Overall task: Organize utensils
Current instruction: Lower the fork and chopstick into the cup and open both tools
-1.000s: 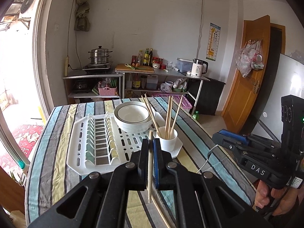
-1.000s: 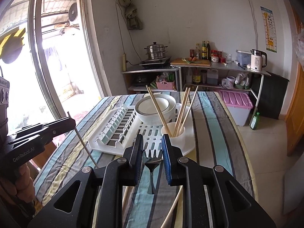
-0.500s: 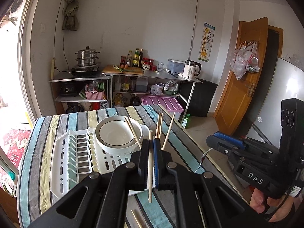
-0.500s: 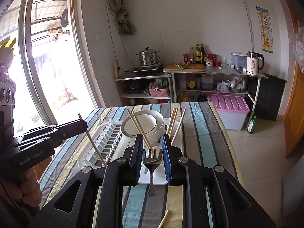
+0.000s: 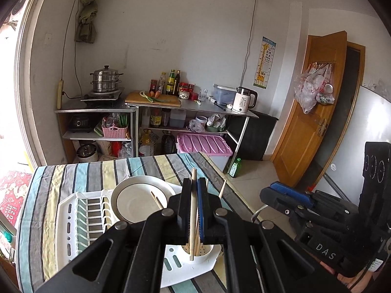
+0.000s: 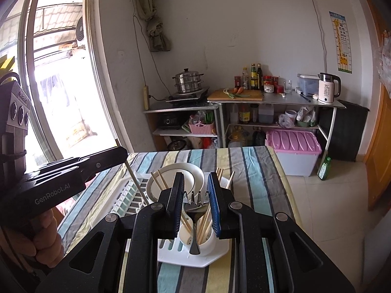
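My left gripper (image 5: 194, 193) is shut on a wooden chopstick (image 5: 193, 217), held upright, its lower tip over the white utensil cup (image 5: 202, 257). The cup holds several chopsticks. My right gripper (image 6: 195, 190) is shut on a metal fork (image 6: 194, 219), tines up, its handle end hanging just in front of the same cup (image 6: 207, 243) with its chopsticks (image 6: 205, 222). The left gripper also shows at the left of the right wrist view (image 6: 114, 156), with the chopstick (image 6: 136, 183) slanting down from it.
A white dish rack (image 5: 80, 222) on the striped tablecloth (image 5: 44, 185) carries a white bowl (image 5: 136, 200). Kitchen shelves with a steamer pot (image 5: 106, 80) and kettle (image 5: 243, 101) stand behind. A wooden door (image 5: 312, 112) is at the right.
Both grippers have risen and moved forward over the dish rack. The chopstick and the fork now hang at the utensil cup instead of over the tablecloth.
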`<action>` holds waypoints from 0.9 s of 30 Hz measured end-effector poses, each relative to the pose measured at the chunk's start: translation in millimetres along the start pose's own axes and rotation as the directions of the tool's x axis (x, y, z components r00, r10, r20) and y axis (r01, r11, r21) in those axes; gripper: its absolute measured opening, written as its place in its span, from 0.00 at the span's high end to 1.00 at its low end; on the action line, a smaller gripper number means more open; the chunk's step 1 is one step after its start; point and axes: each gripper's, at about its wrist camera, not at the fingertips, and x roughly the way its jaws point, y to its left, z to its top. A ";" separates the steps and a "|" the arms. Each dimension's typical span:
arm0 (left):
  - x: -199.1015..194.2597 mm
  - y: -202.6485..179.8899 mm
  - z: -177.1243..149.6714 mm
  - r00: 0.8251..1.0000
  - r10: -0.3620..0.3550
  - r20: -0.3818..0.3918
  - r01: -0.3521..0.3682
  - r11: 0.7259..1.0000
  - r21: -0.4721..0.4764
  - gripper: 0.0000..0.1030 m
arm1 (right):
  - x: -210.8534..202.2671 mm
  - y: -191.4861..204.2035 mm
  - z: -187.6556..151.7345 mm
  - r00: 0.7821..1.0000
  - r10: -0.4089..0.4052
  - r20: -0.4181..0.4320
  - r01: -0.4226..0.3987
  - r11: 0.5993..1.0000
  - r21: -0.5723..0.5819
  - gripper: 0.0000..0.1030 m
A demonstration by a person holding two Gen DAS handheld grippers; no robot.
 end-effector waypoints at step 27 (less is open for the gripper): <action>65.0 22.5 -25.2 0.996 -0.007 -0.085 0.004 0.999 -0.041 0.95 | 69.3 -19.5 -21.6 0.995 -0.007 -0.095 0.011 0.999 0.039 0.80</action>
